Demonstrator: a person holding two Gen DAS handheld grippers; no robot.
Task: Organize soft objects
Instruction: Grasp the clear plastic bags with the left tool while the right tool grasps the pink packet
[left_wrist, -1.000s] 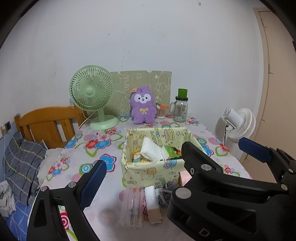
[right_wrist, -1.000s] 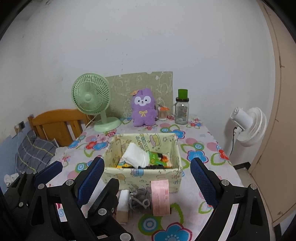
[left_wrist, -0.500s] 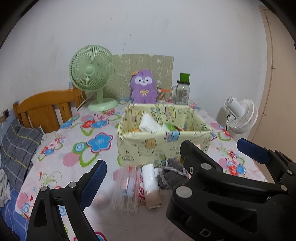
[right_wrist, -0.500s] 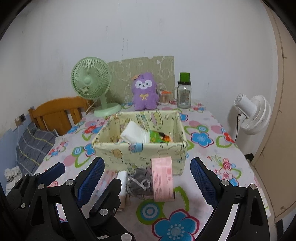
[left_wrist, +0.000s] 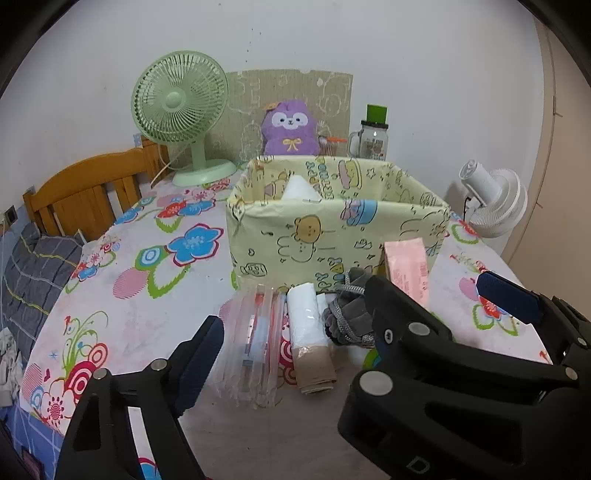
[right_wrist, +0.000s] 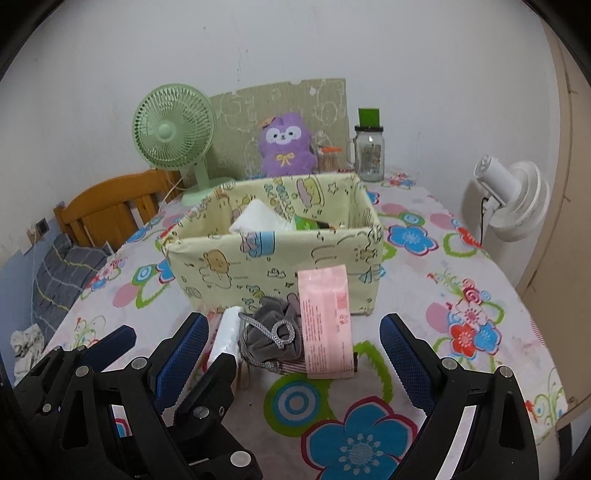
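Observation:
A yellow cartoon-print fabric box (left_wrist: 332, 240) (right_wrist: 258, 258) stands mid-table with a white soft pack (right_wrist: 258, 219) and other items inside. In front of it lie a clear zip bag (left_wrist: 255, 343), a white bag roll (left_wrist: 306, 332) (right_wrist: 225, 332), a grey drawstring pouch (left_wrist: 347, 317) (right_wrist: 273, 332) and a pink tissue pack (left_wrist: 406, 269) (right_wrist: 325, 321). My left gripper (left_wrist: 291, 354) is open, low over the zip bag and roll. My right gripper (right_wrist: 291, 347) is open, low before the pouch and pink pack.
A green desk fan (left_wrist: 181, 110), a purple plush toy (left_wrist: 290, 129), a green-lidded jar (left_wrist: 371, 133) and a cardboard sheet stand at the table's back. A wooden headboard (left_wrist: 85, 192) and bedding lie left. A white fan (left_wrist: 491, 199) stands right.
Both grippers have moved down and forward toward the items in front of the box. The box and items look larger and closer. Both stay open.

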